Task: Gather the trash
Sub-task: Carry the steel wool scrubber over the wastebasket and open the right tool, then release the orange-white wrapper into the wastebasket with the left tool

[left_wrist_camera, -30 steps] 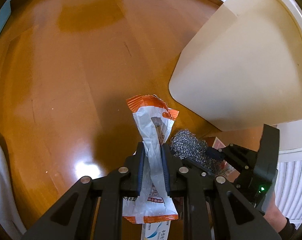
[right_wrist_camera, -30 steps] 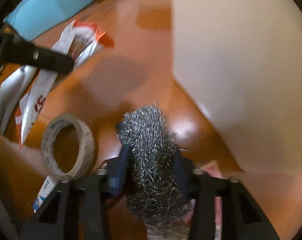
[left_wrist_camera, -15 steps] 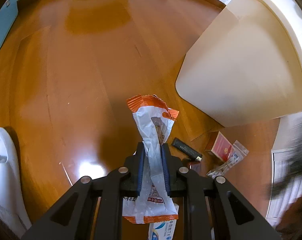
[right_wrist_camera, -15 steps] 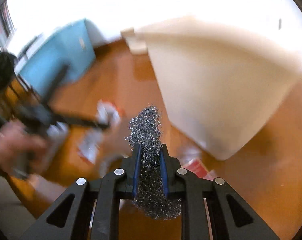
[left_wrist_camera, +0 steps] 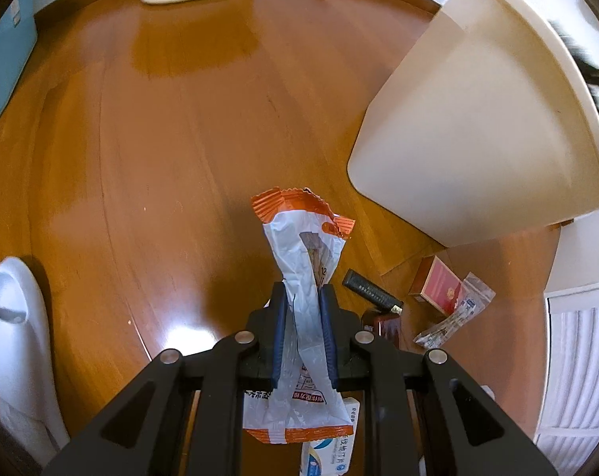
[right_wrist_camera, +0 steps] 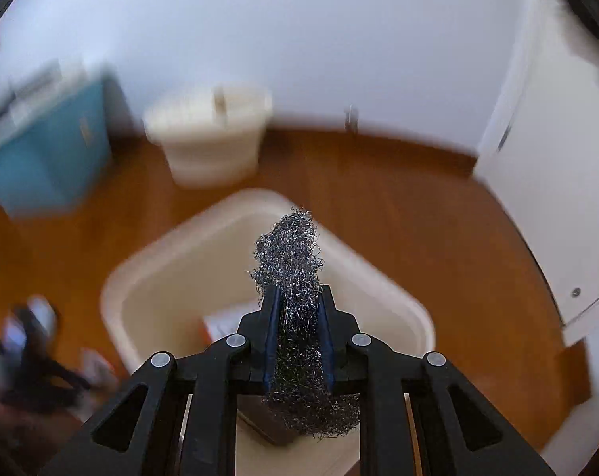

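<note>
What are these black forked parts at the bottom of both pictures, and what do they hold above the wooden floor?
No robot is here: a person holds one hand-operated gripper in each hand, and a camera on each looks forward along its two fingers. In the left-hand camera's picture, the left gripper is shut on a crumpled white and orange plastic wrapper. On the brown wooden floor lie a red cardboard box, a black stick-shaped object and a clear plastic packet. In the right-hand camera's picture, the right gripper is shut on a grey steel-wool scrubber, above the open cream plastic bin.
</note>
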A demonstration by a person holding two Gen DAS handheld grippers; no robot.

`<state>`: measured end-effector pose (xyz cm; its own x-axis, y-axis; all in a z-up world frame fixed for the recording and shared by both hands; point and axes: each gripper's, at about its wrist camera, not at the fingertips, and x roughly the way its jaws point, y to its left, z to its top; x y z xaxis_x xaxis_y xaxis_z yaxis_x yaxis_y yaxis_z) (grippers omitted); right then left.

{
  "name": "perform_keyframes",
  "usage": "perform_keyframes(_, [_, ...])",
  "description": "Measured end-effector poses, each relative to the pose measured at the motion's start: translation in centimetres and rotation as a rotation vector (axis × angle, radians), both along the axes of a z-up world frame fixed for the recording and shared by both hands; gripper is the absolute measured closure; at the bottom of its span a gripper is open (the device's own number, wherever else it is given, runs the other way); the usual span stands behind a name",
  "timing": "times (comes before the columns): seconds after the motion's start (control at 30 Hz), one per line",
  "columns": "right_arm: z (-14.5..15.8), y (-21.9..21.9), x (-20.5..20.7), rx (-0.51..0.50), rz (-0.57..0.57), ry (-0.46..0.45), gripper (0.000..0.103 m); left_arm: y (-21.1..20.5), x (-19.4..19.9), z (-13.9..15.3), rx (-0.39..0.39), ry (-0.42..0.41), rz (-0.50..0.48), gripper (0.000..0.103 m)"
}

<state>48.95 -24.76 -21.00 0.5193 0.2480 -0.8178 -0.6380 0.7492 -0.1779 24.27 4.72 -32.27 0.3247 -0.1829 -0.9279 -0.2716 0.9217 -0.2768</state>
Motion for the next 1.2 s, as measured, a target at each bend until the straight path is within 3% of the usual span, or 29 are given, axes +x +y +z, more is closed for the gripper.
perform_keyframes(0.1, [-3.5, 2.2, 0.5, -0.134, -0.012, 0.053, 0.079, -0.4, -0.1, 0.3, 0.04, -0.005, -0.032, 0.087])
perform_keyframes(0.13, [-3.7, 2.4, 0.2, -0.141, -0.008, 0.041, 0.077, -0.4, -0.1, 0.3, 0.047, -0.003, -0.034, 0.087])
perform_keyframes(0.2, [-4.0, 3.1, -0.2, -0.148, -0.005, 0.03, 0.056, -0.4, -0.3, 0.2, 0.066, 0.008, -0.036, 0.087])
perform_keyframes(0.27, [-3.8, 2.7, -0.4, -0.124, -0.023, 0.019, 0.045, -0.3, -0.3, 0.1, 0.083, 0.021, -0.039, 0.087])
perform_keyframes(0.33, [-2.9, 1.8, 0.0, -0.1, -0.05, 0.003, 0.043, -0.3, -0.3, -0.2, 0.098, 0.035, -0.045, 0.087])
perform_keyframes(0.43, [-1.9, 1.4, -0.9, -0.033, -0.096, -0.027, 0.042, -0.5, -0.4, -0.5, 0.119, 0.055, -0.058, 0.087])
perform_keyframes(0.63, [2.7, -4.1, -6.3, 0.285, -0.216, -0.149, 0.04, -1.0, -0.4, 1.2, 0.201, 0.044, -0.105, 0.087])
perform_keyframes(0.7, [3.0, -6.9, -9.1, 0.361, -0.264, -0.174, 0.03, -0.8, -0.2, 2.6, 0.221, 0.026, -0.105, 0.087])
perform_keyframes(0.83, [0.9, -11.9, -14.3, 0.414, -0.414, -0.159, 0.028, 0.3, 1.9, 9.8, 0.243, -0.127, -0.06, 0.087])
perform_keyframes(0.97, [-4.8, -15.6, -17.4, 0.446, -0.577, 0.005, 0.028, -0.4, 4.8, 17.8, 0.21, -0.313, -0.043, 0.087])
perform_keyframes(1.07, [-8.7, -16.4, -18.0, 0.428, -0.631, 0.132, 0.028, -2.6, 7.4, 22.7, 0.178, -0.426, -0.111, 0.087])
perform_keyframes(1.2, [-12.1, -16.2, -18.7, 0.43, -0.643, 0.232, 0.028, -6.6, 12.1, 24.4, 0.167, -0.459, -0.238, 0.087])
